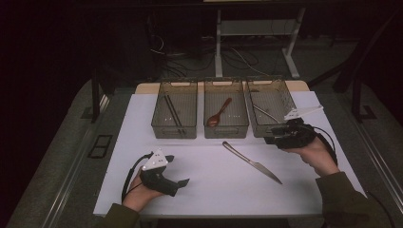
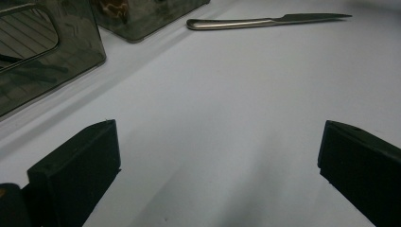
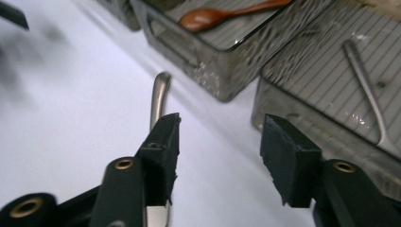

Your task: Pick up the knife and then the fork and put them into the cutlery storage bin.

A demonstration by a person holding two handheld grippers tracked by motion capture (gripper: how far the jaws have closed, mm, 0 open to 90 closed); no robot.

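Knife lay at your 12 o'clock. Your right gripper, at 2 o'clock, stood half-open, holding nothing. Your left gripper gaped wide, empty.

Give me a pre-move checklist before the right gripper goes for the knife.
1. Knife lies free on the table, touching no bin: ok.
2. Right gripper open, nothing between its fingers: ok.
3. Right gripper lined up on the knife: not ok; in the right gripper view the handle runs under the left finger, not between the two.
4. Left gripper open and well away from the knife: ok.
5. Right bin close beside the right gripper; touching or apart: cannot tell.
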